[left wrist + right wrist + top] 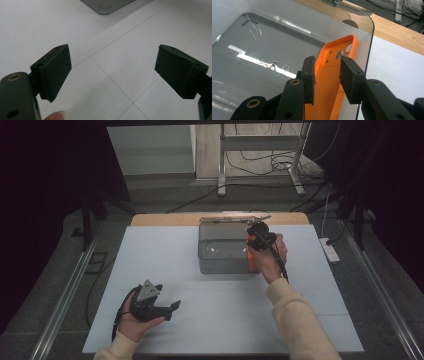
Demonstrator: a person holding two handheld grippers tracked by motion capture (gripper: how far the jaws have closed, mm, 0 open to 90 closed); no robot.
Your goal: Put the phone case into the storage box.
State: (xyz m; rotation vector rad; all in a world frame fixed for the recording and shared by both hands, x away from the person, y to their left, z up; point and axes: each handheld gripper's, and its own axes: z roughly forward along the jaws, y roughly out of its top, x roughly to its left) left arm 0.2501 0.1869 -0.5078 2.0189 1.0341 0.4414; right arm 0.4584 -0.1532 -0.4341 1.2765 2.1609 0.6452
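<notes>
Tongs in my right hand [272, 256] hung over the right end of the clear plastic box [222, 251], which sat at the far middle of the white table [165, 255]. My right forearm in its cream sleeve [295, 312] reached forward and a little to the left from the near edge, wrist bent so that the right gripper [327, 75] pointed down into the box. In the right gripper view its two black jaws stood a little apart on either side of the orange phone case [331, 82]. The left pad sat close against the case's inner face and the right pad stood just beside its raised edge; I could not tell whether either pad pressed on it. The case stood on edge against the box's right wall, its camera cut-outs at the far end. The box's see-through lid [274, 47] lay tilted beyond it.

My left hand [135, 317] rested low on the near left part of the table, well apart from the box, palm cupped under the left gripper [172, 307], which lay about level and pointed to the right. In the left gripper view its jaws were spread wide with nothing between them, only the white table beneath and one corner of the box far off.
</notes>
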